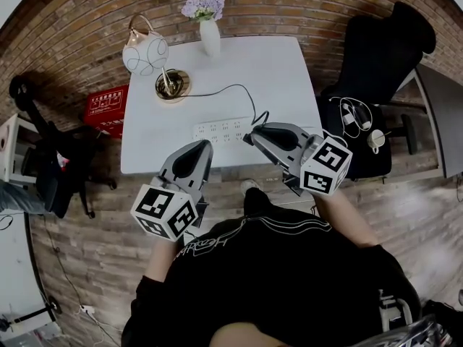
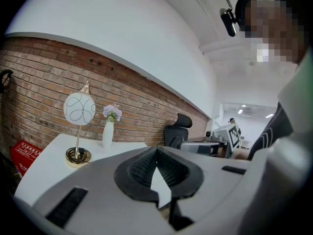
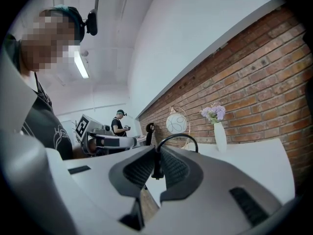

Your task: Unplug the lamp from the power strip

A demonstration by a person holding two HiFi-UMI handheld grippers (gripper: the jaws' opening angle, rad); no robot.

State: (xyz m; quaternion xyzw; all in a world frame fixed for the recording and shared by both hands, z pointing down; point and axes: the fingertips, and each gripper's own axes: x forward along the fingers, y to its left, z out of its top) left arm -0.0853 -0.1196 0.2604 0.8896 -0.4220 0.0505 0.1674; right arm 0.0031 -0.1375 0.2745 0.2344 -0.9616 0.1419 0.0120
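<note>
Right gripper [image 1: 250, 137] pinches plug [image 3: 156, 169] (cord [image 3: 179, 136] arching).

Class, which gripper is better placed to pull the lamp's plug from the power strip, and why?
The right gripper: it is shut on the plug at the power strip. The left gripper is shut, empty, and away from the plug.

White globe lamp [image 1: 145, 52] stands upright on its brass base at the table's back left. Its black cord [image 1: 224, 90] arcs to the white power strip [image 1: 217, 130] lying flat near the front edge — the plug [image 3: 157, 170] pinched in the right gripper [image 3: 157, 150].
</note>
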